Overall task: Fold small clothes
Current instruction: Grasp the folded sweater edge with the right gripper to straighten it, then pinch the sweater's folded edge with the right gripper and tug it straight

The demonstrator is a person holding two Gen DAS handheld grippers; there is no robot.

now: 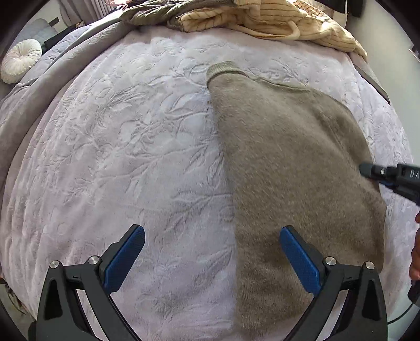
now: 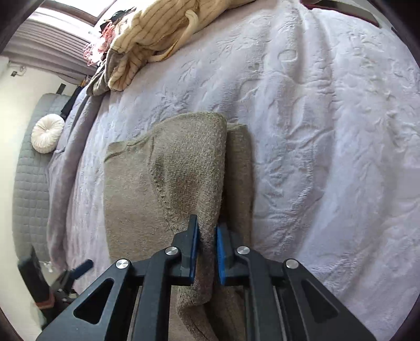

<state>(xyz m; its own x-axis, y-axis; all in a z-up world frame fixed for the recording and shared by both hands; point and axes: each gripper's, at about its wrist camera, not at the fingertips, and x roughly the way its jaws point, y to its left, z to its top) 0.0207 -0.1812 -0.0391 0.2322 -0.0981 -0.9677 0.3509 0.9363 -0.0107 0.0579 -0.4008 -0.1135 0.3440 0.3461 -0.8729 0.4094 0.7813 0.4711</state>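
A taupe knitted garment (image 1: 294, 168) lies flat on the pale lilac bedspread (image 1: 126, 147), its ribbed cuff at the far end. My left gripper (image 1: 212, 234) is open and empty, hovering over the garment's left edge near its near end. In the right wrist view my right gripper (image 2: 207, 230) is shut on a folded-over edge of the garment (image 2: 189, 168), holding that fold lifted over the rest. The right gripper also shows in the left wrist view (image 1: 367, 170) at the garment's right side. The left gripper shows blurred at the lower left of the right wrist view (image 2: 78, 270).
A pile of cream striped clothes (image 1: 275, 21) and an olive garment (image 1: 157, 10) lie at the far end of the bed. A round white cushion (image 1: 21, 60) sits on a grey quilted surface at the left. A grey blanket (image 1: 52, 73) runs along the bed's left edge.
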